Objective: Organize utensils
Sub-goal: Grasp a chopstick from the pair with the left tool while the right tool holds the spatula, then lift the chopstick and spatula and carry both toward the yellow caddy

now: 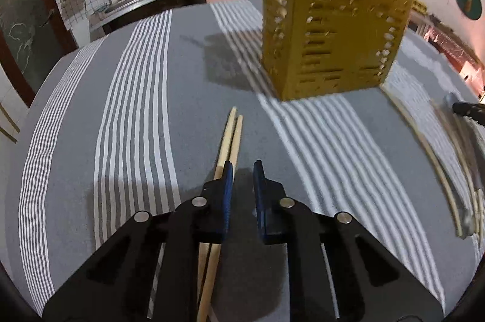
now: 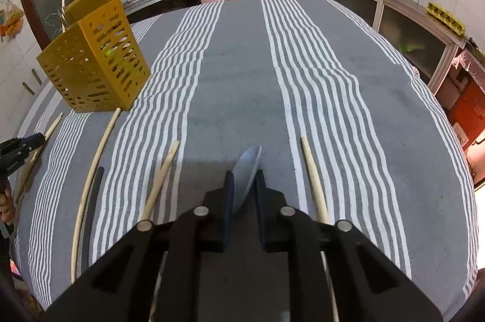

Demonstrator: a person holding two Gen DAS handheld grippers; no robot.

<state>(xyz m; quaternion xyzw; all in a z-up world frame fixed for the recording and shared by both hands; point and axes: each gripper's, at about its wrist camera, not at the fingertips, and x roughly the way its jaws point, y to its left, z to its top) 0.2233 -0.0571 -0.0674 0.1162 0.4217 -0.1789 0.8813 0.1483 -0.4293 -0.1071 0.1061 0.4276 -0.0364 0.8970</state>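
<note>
A mustard-yellow perforated utensil caddy (image 2: 94,64) stands on the striped tabletop (image 2: 236,79), pale wooden chopsticks (image 2: 160,176) lying loose nearby. The right claw (image 2: 244,175) clamps a metal spoon (image 2: 247,170); the left claw (image 1: 243,167) hangs apart beside two chopsticks (image 1: 230,137).

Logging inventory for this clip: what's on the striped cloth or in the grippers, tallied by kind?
Wooden chopsticks: 5 (pair by the left gripper, three more)
Dark stick: 1
Metal spoon, held in the right gripper: 1
Yellow holder: 1
Total: 8
</note>
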